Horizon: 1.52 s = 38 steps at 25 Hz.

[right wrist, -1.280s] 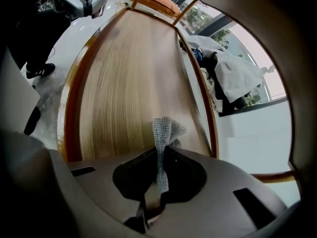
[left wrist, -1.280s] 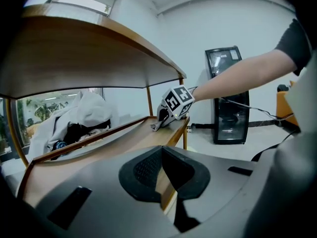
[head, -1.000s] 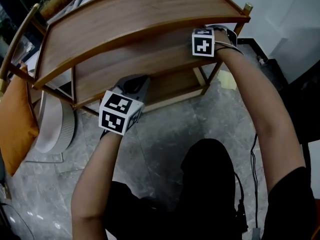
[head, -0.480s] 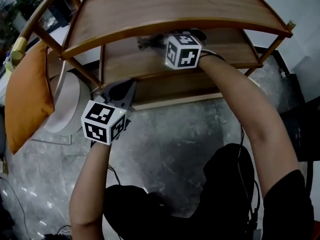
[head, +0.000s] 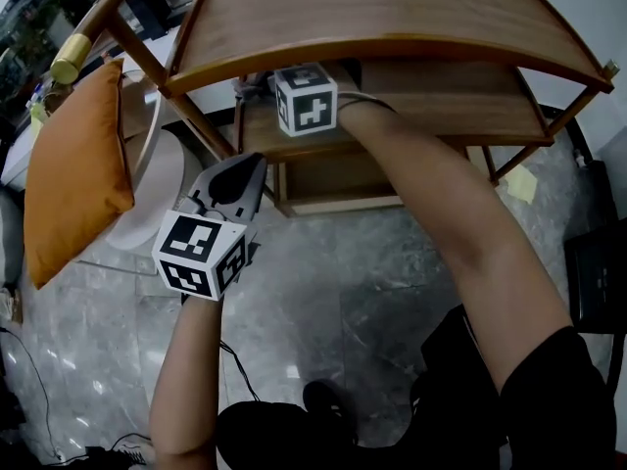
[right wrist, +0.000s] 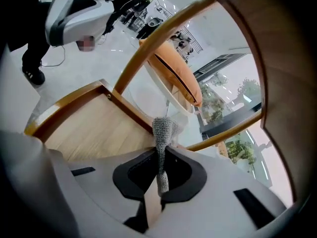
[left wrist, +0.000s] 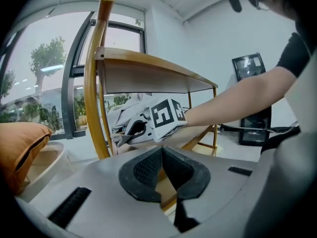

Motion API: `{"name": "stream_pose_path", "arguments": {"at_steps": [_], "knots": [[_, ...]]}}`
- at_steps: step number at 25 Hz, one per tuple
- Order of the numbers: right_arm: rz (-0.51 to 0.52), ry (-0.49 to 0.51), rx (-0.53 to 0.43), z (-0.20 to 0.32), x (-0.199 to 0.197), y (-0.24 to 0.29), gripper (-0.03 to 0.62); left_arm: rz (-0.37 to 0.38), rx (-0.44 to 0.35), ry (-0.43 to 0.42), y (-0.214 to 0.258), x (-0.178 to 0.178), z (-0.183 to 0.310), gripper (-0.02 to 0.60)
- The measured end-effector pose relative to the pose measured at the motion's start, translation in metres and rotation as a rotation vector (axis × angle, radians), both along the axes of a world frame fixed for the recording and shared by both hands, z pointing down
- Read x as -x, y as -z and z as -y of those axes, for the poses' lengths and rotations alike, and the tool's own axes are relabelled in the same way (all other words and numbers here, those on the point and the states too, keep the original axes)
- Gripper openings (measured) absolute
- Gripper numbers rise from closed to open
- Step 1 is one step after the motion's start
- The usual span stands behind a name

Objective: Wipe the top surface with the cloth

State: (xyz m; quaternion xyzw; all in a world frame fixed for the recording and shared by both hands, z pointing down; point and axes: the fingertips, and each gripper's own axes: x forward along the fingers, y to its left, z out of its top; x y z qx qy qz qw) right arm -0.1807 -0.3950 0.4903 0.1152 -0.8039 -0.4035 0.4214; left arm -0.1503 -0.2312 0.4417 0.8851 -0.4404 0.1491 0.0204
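My right gripper (right wrist: 159, 155) clamps the grey knitted cloth (right wrist: 162, 129), apparently over the pale wooden shelf board (right wrist: 94, 125); I'd press flat and sweep evenly, my left gripper (left wrist: 162, 155) closed, empty.

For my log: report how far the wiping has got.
Done: the right gripper is shut on the cloth. In hand: it reaches in over the middle shelf, under the top shelf. Left: no cloth lies on the top shelf; whether it has been wiped cannot be told. The left gripper is shut, empty, off the shelves.
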Motion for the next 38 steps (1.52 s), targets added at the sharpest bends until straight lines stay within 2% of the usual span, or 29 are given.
{"name": "stream_pose_path", "arguments": {"at_steps": [4,10,19,24,31,35,38], "knots": [[-0.079,0.001,0.019,0.008,0.005,-0.009,0.034,0.0,0.003,0.01,-0.004,0.007,-0.001,0.012],[-0.138,0.022,0.046,0.004,0.006,-0.016,0.034,0.0,0.002,0.014,-0.003,0.009,0.004,0.012],[-0.211,-0.009,0.062,0.002,-0.035,-0.029,0.034,0.012,-0.016,0.003,0.008,-0.016,0.016,0.012],[-0.218,-0.095,0.061,0.007,-0.098,-0.034,0.034,0.028,-0.028,-0.014,0.013,-0.037,0.025,0.012],[-0.253,-0.25,0.043,0.012,-0.216,-0.031,0.034,-0.011,-0.04,-0.08,0.014,-0.084,0.033,0.012],[-0.235,-0.289,0.026,0.007,-0.26,-0.025,0.034,0.003,-0.031,-0.119,0.013,-0.104,0.032,0.012],[-0.275,-0.328,0.032,0.004,-0.295,-0.024,0.034,0.009,-0.038,-0.143,0.018,-0.118,0.031,0.012]]}}
